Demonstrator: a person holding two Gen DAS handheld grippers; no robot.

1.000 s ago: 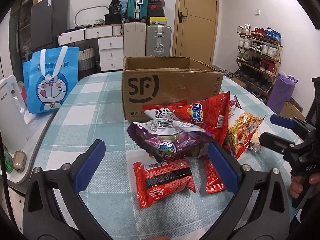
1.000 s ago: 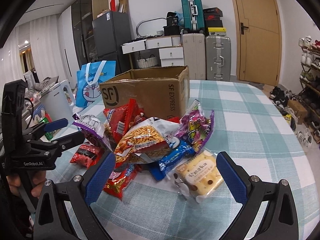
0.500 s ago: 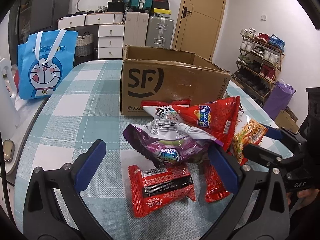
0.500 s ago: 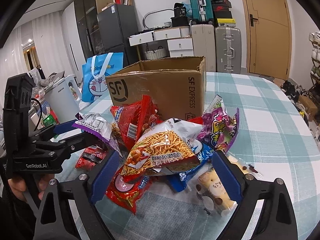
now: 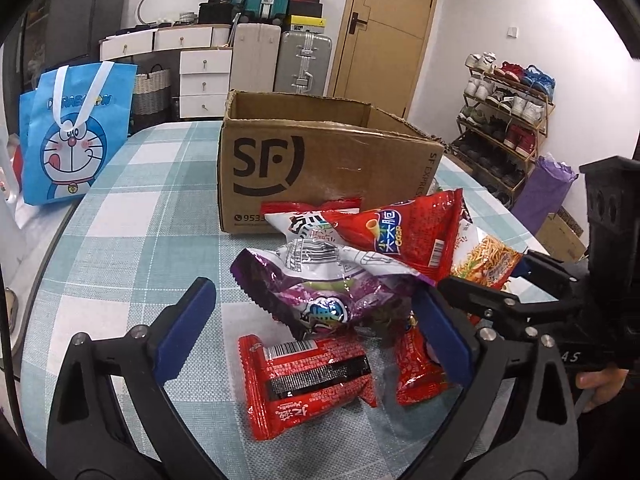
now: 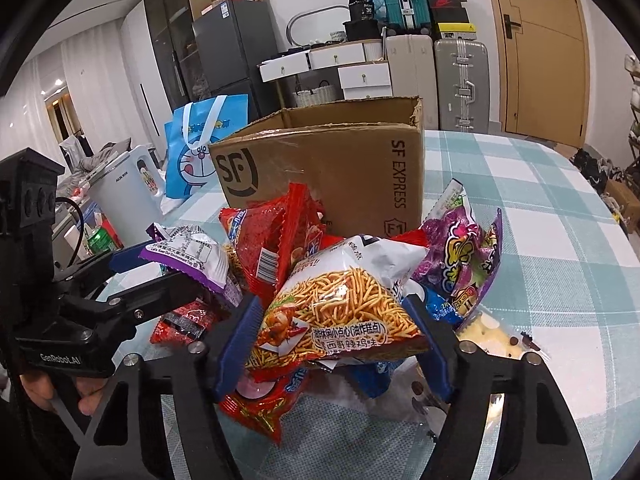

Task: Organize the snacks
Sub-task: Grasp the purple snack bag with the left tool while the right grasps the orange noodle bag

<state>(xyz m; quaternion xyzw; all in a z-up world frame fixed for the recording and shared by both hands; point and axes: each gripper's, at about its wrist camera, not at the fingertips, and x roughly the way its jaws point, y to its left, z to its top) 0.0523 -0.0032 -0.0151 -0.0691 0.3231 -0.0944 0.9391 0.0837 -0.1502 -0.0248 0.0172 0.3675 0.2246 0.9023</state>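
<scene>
A pile of snack bags lies on the checked tablecloth in front of an open cardboard box. My left gripper is wide open and closing slowly around a purple bag. Its right pad is at the bag's edge and its left pad stands well clear. Below the bag lies a flat red pack. My right gripper is closing on a noodle snack bag, with a pad touching each side.
A red cone-crisp bag, a purple candy bag and a biscuit pack are also in the pile. A blue cartoon tote and a white kettle stand at the table's left. A shoe rack stands to the right.
Both grippers have moved in closer to the pile. The right jaws have narrowed from wide open onto the noodle bag. The left jaws have narrowed only slightly.
</scene>
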